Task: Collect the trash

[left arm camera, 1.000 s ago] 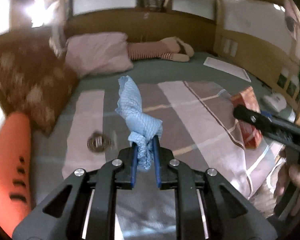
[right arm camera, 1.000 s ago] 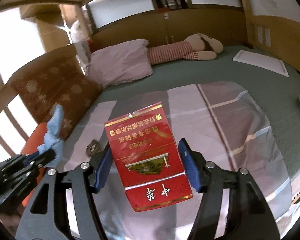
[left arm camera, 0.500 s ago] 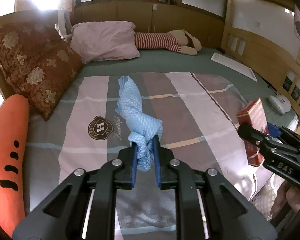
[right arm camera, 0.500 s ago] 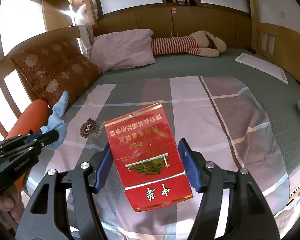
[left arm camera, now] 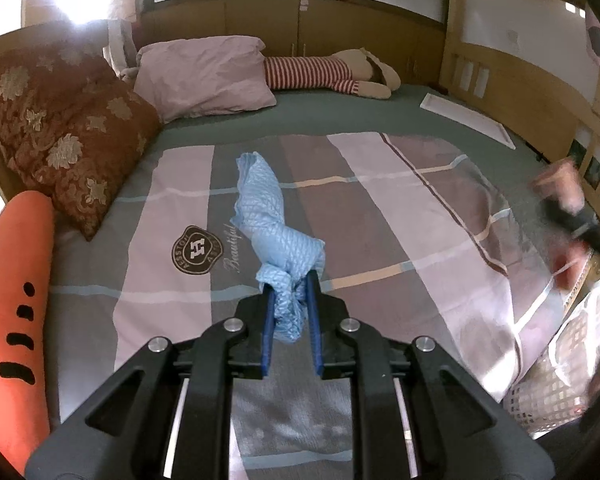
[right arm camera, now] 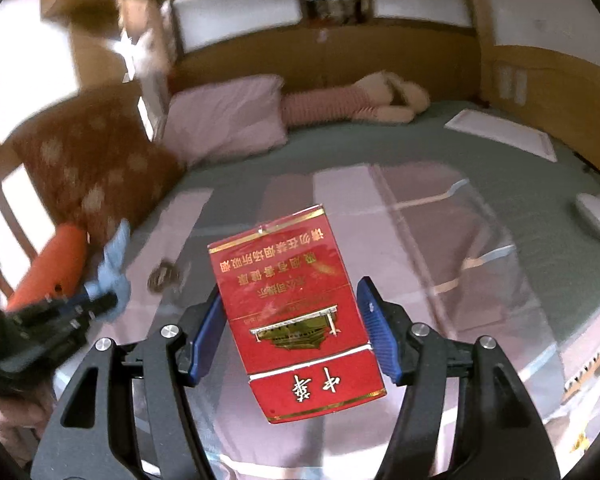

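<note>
My left gripper (left arm camera: 290, 286) is shut on a crumpled blue cloth (left arm camera: 274, 220) and holds it above the striped bedspread (left arm camera: 380, 220). My right gripper (right arm camera: 290, 306) is shut on a red cigarette pack (right arm camera: 300, 308) with gold print, held above the bed. In the right wrist view the left gripper (right arm camera: 96, 300) and its blue cloth (right arm camera: 114, 262) show blurred at the left. In the left wrist view the right gripper with the red pack (left arm camera: 564, 216) is a blur at the right edge.
A brown floral cushion (left arm camera: 56, 128), a pink pillow (left arm camera: 204, 76) and a striped plush toy (left arm camera: 328, 74) lie at the bed's head. An orange bolster (left arm camera: 12, 312) lies at the left. A white device (right arm camera: 598, 214) sits at the right. A mesh basket (left arm camera: 556, 384) is at the lower right.
The right gripper with the red pack has swung and now blurs; it sits higher at the left view's right edge. The left gripper holds the cloth as before.
</note>
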Action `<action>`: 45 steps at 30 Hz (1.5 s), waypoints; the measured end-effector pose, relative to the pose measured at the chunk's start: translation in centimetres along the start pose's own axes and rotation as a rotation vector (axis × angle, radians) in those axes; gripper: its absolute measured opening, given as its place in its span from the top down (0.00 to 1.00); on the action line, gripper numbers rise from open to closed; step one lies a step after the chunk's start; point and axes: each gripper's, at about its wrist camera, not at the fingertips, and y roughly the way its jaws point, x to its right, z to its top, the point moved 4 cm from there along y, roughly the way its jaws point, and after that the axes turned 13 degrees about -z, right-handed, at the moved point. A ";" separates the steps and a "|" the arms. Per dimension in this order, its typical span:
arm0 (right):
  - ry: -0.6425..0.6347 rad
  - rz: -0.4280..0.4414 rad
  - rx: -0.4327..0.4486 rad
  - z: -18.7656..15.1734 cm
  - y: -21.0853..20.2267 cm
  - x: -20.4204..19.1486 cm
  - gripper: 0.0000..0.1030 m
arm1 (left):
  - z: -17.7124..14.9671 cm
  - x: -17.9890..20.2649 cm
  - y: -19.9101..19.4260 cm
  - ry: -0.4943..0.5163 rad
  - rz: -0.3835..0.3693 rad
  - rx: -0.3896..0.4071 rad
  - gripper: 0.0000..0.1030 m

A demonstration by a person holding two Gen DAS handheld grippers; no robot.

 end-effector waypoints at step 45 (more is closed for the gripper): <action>0.300 -0.360 0.146 -5.1 -17.9 23.9 0.07 | -1.2 29.9 -2.1 0.471 -0.392 -0.078 0.03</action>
